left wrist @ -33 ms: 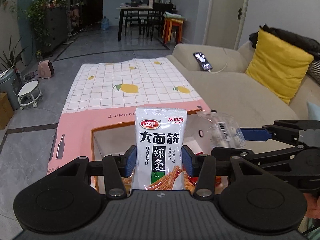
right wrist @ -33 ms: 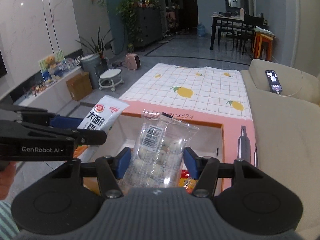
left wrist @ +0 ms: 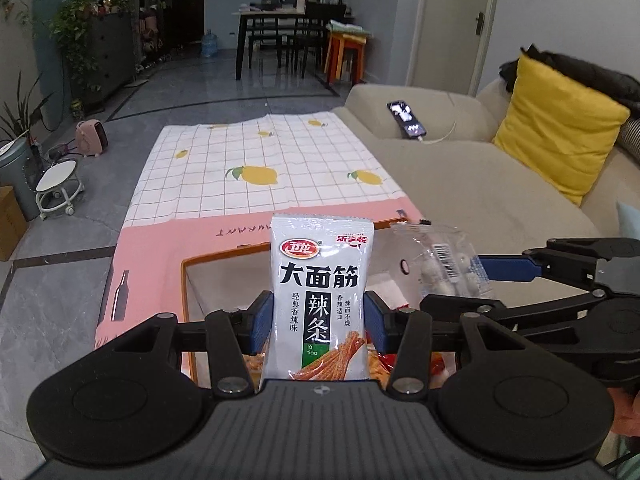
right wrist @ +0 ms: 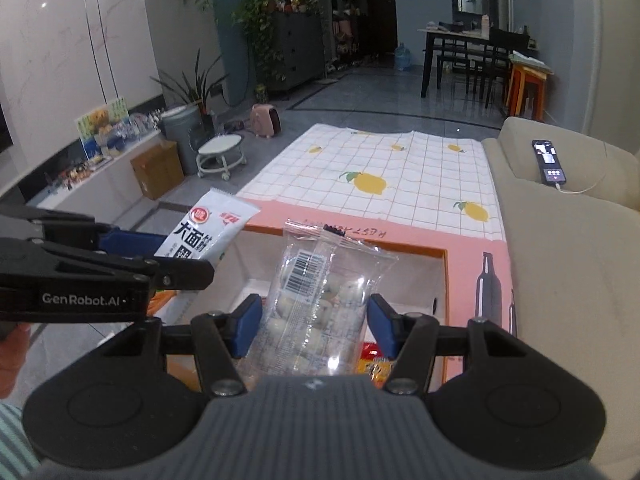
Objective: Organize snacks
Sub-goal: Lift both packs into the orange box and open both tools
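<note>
Here, a pink box [left wrist: 152, 280] with an orange inner rim sits open on the worktop [left wrist: 256, 168], which is covered by a white checked cloth printed with lemons. Inside the box, low down behind the tools, lie a few snack packs: an orange-and-red pack [right wrist: 374, 366] shows in the right wrist view, and more orange and red wrappers peek out in the left wrist view; how many there are cannot be told.

The left tool [left wrist: 319, 322] is closed on a white noodle-strip packet [left wrist: 320, 300], its blue pads pressing the packet's two long edges near the lower half. The packet stands upright above the box, long axis vertical, printed face toward the camera, top seal pointing up. From the right wrist view the same packet [right wrist: 208, 232] leans, its top pointing up and away to the right.

The right tool [right wrist: 314, 326] grips a clear bag of small white round sweets [right wrist: 320, 304], pads at its sides. The bag is also held over the open box, long axis running away from the camera, barcode end and crimped seal pointing up and forward. The two packs are near each other but apart.

A beige sofa [left wrist: 480, 192] runs along the worktop's right side.
</note>
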The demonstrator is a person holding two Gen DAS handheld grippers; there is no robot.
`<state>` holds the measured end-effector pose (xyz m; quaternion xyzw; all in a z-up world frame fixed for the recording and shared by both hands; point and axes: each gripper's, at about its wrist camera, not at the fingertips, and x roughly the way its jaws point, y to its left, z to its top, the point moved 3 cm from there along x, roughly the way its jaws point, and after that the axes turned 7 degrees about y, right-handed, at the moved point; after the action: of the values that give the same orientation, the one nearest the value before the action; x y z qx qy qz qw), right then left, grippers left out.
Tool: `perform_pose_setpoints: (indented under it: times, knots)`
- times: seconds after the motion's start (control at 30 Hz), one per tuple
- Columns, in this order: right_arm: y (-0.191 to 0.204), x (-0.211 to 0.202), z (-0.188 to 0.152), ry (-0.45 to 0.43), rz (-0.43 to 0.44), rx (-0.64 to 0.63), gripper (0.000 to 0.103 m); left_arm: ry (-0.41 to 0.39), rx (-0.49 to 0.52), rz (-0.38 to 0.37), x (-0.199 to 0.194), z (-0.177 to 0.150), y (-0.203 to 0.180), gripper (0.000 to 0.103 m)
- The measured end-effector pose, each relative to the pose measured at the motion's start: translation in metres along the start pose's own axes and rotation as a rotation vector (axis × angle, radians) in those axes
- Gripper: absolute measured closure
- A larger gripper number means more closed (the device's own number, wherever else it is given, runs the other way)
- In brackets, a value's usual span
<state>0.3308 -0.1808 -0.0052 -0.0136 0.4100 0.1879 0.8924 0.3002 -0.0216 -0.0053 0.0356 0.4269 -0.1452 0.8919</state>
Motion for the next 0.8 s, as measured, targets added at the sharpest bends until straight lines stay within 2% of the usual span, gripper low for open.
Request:
perform_pose_setpoints:
  times: [0.2, 0.47, 0.6, 0.8]
  knots:
    - [-0.018, 0.058, 0.016, 0.099, -0.045, -0.024, 0.047, 0.09, 0.014, 0.044, 0.053, 0.009, 0.006, 0.049]
    - [-0.032, 0.133, 0.012, 0.273, -0.089, -0.08, 0.047, 0.247, 0.049, 0.102, 0.129, 0.002, 0.013, 0.049]
    - [-0.034, 0.163, 0.007, 0.388, -0.082, -0.08, 0.047, 0.323, 0.018, 0.105, 0.153, -0.004, 0.019, 0.049]
    - [-0.034, 0.186, 0.003, 0.46, -0.088, -0.078, 0.047, 0.373, -0.013, 0.093, 0.17, -0.006, 0.024, 0.049]
